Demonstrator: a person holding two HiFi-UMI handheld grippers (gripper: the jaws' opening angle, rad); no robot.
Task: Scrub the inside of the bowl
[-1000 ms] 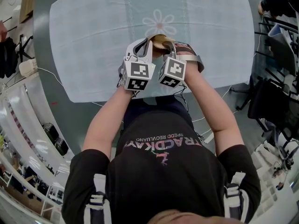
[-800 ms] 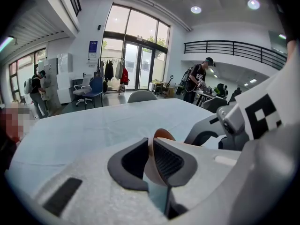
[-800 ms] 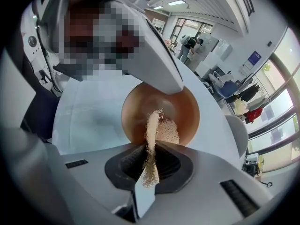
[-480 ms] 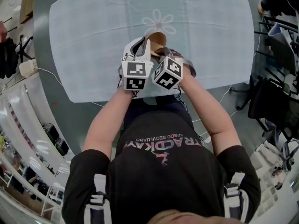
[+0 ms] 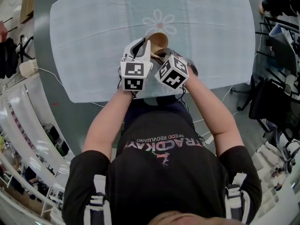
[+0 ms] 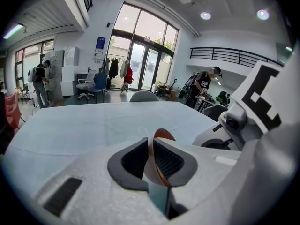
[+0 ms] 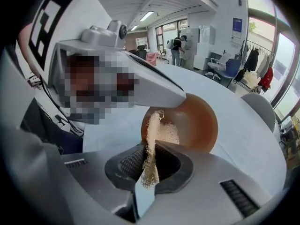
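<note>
Held the bowl in the air over the table, tipped on edge, opening turned toward the right gripper. Clamped its thin rim in the left gripper, pads only narrowly apart. Pinched a fibrous scrubber tightly in the right gripper, at 3 o'clock of the left one, free end reaching inside the bowl. Since a second ago, lifted the bowl more into sight and rolled the right gripper closer. Probably meant scrubbing under way.
</note>
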